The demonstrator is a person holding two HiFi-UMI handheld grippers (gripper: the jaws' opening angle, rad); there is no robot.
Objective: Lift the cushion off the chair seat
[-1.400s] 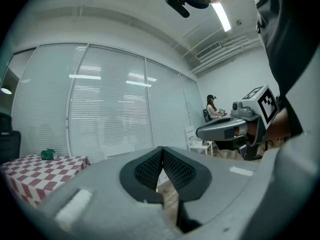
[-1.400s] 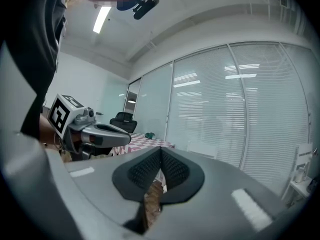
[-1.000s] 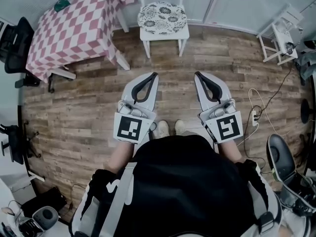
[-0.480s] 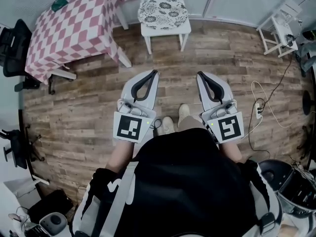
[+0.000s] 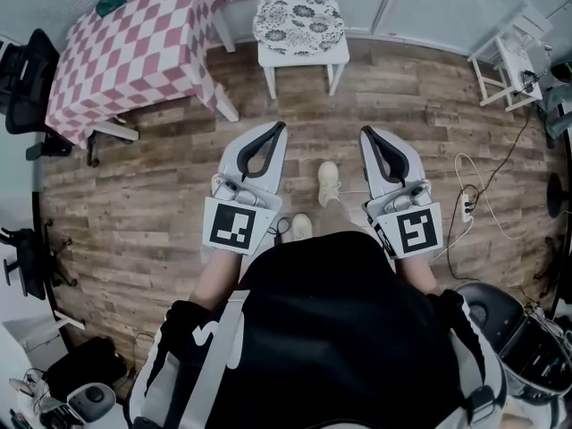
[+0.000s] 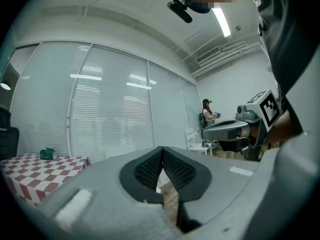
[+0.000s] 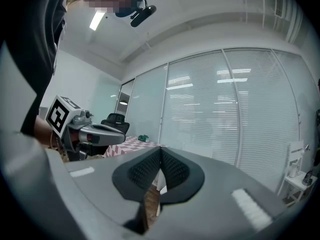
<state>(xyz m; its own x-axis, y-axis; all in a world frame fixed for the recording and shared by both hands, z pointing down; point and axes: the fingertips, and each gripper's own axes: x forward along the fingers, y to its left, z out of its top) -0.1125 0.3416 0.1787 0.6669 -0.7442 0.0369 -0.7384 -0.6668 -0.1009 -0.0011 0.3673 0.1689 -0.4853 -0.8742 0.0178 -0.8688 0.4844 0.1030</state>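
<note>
Wood-plank flooring (image 5: 134,195) fills the head view, with a wall of pale window blinds (image 6: 110,114) beyond it in the gripper views. At the far middle stands a white chair (image 5: 304,59), and the round flowered cushion (image 5: 298,23) lies flat on its seat, well apart from both tools. To the far left of the chair is a table under a pink-and-white checked cloth (image 5: 134,56), with a small green thing (image 5: 113,1) near its far edge, too small to identify. A white stand (image 5: 509,61) sits at the far right, and a cable with a power strip (image 5: 466,208) trails over the floor on the right. The left gripper (image 5: 282,126) and the right gripper (image 5: 362,131) are held side by side in front of the person, level, both pointing toward the chair with bare floor between them and it. In its own view the left gripper's ribbed pads (image 6: 150,166) meet at the tip, closed with nothing between them. The right gripper's pads (image 7: 172,168) are likewise pressed together and empty. One shoe (image 5: 328,181) is set forward between the two tools, and the other shoe (image 5: 302,226) is nearer the body. Another person (image 6: 207,115) stands far off at the right of the left gripper view.
</note>
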